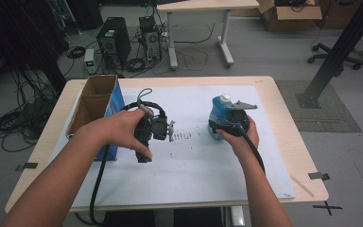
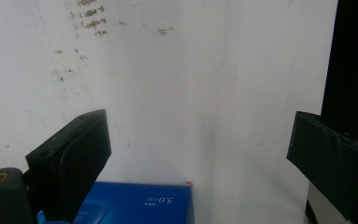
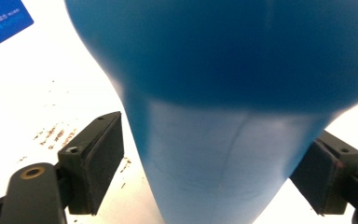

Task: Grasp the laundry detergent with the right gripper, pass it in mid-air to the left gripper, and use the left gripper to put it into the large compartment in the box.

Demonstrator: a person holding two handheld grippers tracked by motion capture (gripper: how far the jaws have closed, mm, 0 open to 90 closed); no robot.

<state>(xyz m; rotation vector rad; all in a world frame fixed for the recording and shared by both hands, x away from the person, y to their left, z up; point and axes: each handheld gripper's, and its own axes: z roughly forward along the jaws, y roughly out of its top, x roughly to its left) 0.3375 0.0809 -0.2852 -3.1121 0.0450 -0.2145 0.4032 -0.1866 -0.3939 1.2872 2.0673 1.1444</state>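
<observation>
Two claws: the right claw is around the blue bottle, w/ a small gap at its left pad, not squeezing yet. Next: squeeze, lift. Left claw is wide, empty.

Even, soft indoor light; blue bottle blurred close up, dim room corners.

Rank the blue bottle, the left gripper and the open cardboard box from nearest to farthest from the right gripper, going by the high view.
1. Blue bottle: right at the right gripper, between its jaws.
2. Left gripper: mid-table, to the left.
3. Cardboard box: farthest, at the table's left edge.
</observation>
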